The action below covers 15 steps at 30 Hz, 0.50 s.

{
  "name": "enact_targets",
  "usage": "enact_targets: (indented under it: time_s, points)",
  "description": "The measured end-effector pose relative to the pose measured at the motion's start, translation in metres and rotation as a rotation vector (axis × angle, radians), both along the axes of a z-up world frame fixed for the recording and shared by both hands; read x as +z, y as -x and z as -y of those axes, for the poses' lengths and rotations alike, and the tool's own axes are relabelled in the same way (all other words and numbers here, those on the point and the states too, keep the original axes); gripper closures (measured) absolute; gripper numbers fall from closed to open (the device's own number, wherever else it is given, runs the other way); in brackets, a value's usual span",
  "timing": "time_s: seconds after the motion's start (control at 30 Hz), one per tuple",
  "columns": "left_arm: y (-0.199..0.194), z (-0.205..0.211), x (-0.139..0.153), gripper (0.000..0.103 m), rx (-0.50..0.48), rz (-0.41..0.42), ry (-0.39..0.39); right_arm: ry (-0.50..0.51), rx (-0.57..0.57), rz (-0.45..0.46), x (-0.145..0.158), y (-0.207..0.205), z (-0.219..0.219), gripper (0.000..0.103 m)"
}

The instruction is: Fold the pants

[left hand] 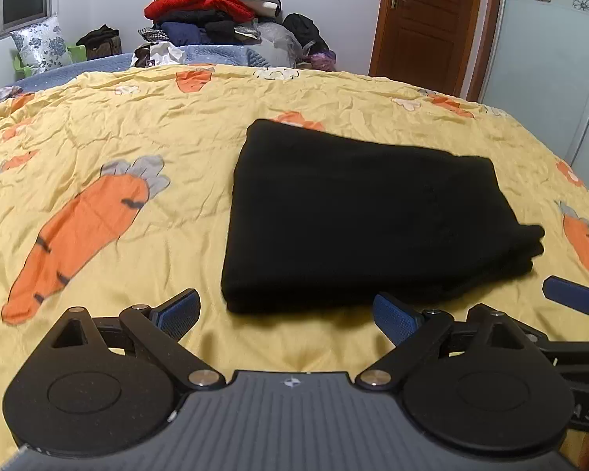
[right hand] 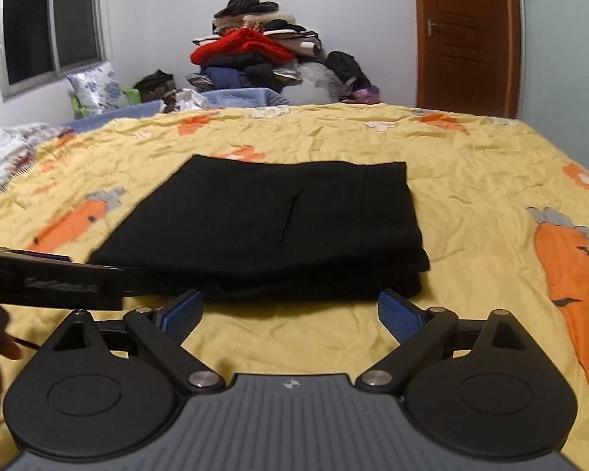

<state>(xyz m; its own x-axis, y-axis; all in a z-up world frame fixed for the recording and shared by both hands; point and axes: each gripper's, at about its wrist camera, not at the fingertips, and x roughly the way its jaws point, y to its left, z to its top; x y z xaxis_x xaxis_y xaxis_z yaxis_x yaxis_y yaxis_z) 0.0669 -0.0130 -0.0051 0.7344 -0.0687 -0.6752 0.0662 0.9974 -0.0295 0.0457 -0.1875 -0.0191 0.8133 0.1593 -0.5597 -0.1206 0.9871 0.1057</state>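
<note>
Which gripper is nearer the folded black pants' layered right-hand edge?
Right. The right gripper sits open before the folded black pants near that edge; the left gripper sits open toward their left corner.

Place: it was a home bedroom.
Bed: a yellow carrot-print quilt point(right hand: 471, 165) filled mid-frame.
Upper centre: piled clothes point(right hand: 255, 55).
Upper right: wooden door point(right hand: 467, 35).
Upper left: window point(right hand: 51, 31).

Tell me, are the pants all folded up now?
Pretty much! The black pants already lie in a neat, layered rectangle on the carrot bedspread. Nothing is in hand: the left claw and right claw are both open and empty, just short of the pants. All that may be left is putting them away.
</note>
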Motion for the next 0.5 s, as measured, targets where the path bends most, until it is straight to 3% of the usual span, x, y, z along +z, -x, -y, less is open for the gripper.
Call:
enact_targets:
  time_s: [0.3,0.5]
  points:
    - [0.007,-0.001,-0.018,0.006,0.009,-0.009,0.007,0.036,-0.031,-0.039,-0.019,0.005,0.003,0.006]
    - [0.008,0.010,-0.027,0.003,-0.014,0.013,-0.040,0.024,-0.070,-0.055,-0.026,0.003,0.008,0.003]
